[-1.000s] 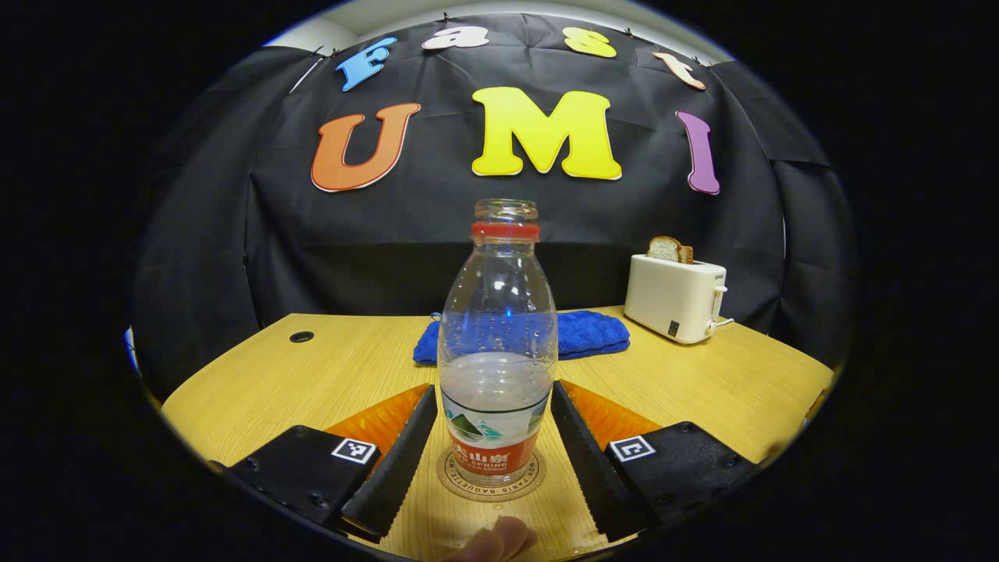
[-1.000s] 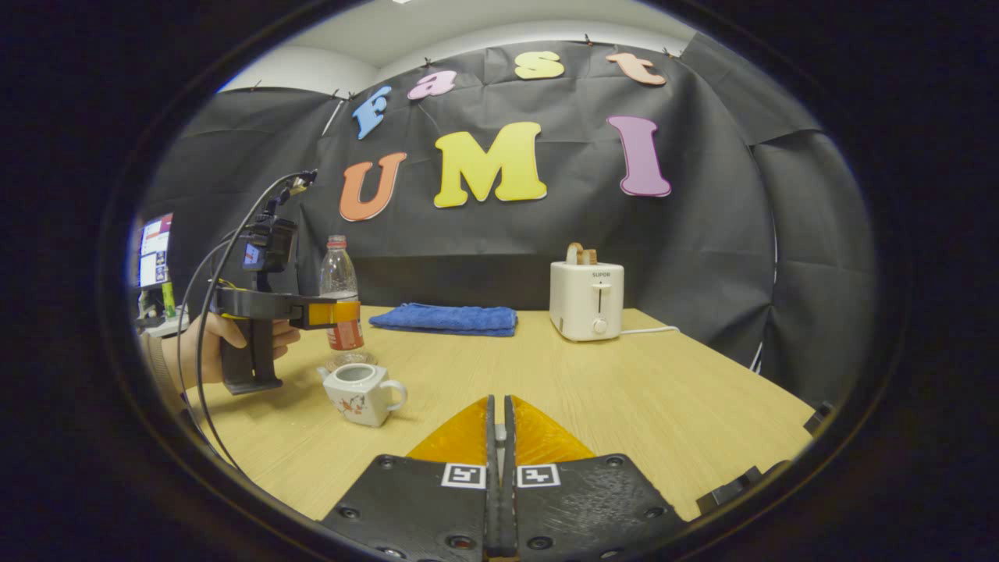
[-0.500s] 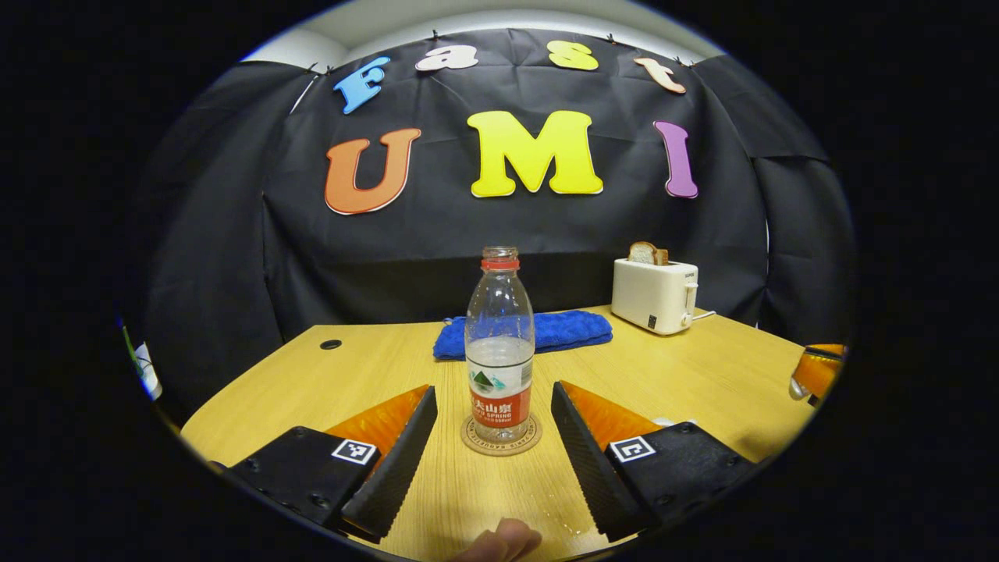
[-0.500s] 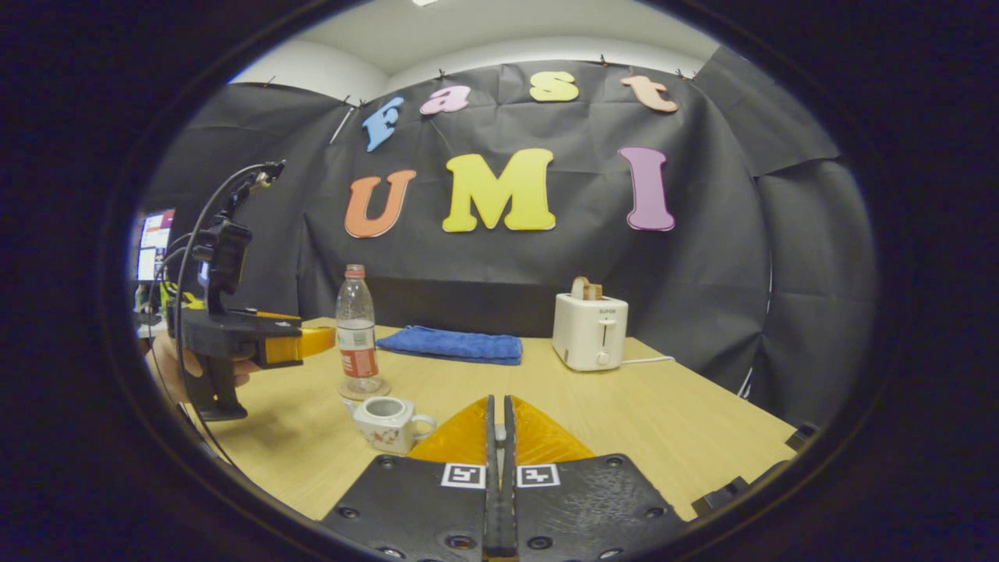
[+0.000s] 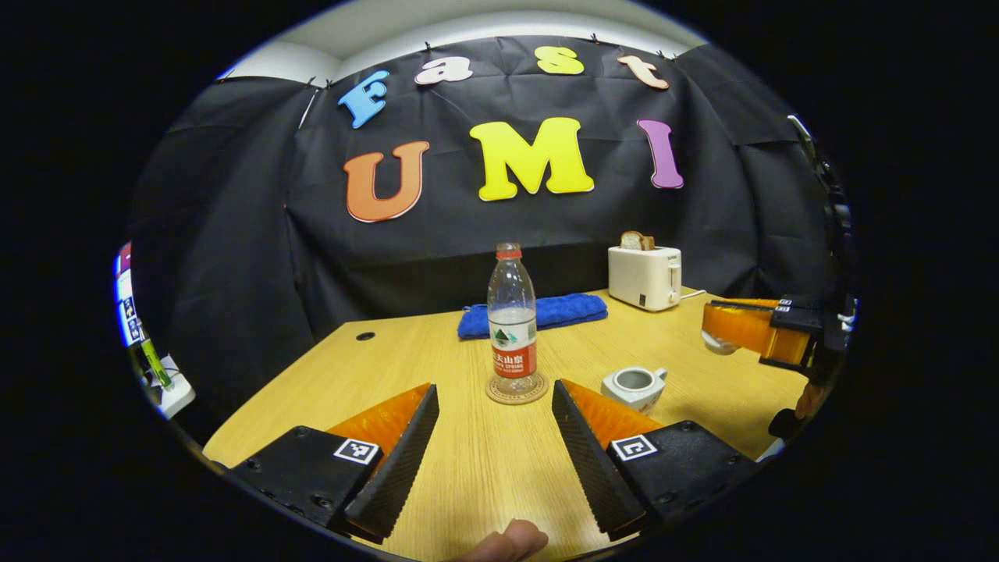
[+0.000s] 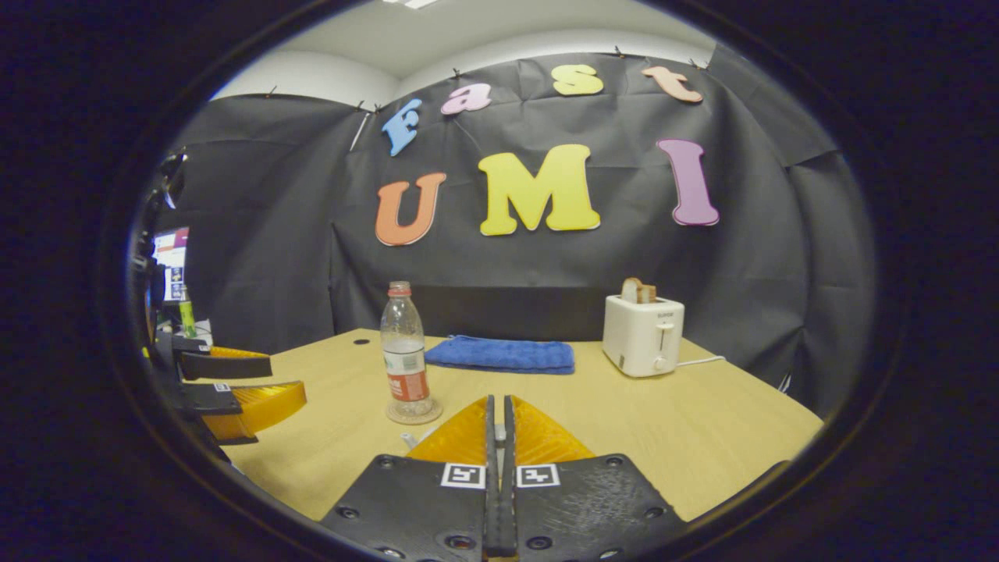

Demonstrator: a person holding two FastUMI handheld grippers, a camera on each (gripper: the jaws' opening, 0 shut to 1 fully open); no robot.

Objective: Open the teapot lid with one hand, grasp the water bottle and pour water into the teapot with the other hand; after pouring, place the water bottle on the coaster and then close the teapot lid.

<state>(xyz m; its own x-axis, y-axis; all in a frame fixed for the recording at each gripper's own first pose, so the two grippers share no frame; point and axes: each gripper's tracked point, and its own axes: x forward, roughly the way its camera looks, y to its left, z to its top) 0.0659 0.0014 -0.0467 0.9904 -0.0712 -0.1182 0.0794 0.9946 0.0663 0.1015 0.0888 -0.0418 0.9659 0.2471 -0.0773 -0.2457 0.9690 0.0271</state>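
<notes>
The left gripper point(image 5: 495, 437) had drawn back from the water bottle point(image 5: 512, 318) since the earlier frames, so the bottle looked smaller and farther off in the left gripper view, well clear of the spread fingers instead of standing between them. The bottle stood upright on the round coaster point(image 5: 515, 389) on the wooden table point(image 5: 390, 359), uncapped and partly full. The left gripper's fingers were wide apart and held nothing; a fingertip of the person's hand point(image 5: 506, 542) showed at the bottom edge. With the pull-back the teapot point(image 5: 634, 387) had come into the left gripper view, lidless, just right of the coaster. At the right edge of that view the right gripper point(image 5: 722, 332) hovered above the table with a small pale piece, likely the teapot lid point(image 5: 713, 343), at its tip. In the right gripper view its own fingers point(image 6: 491, 437) were pressed together; what they pinched could not be made out there. A blue cloth point(image 5: 538, 314) and a toaster point(image 5: 645, 277) with bread sat at the back of the table.
</notes>
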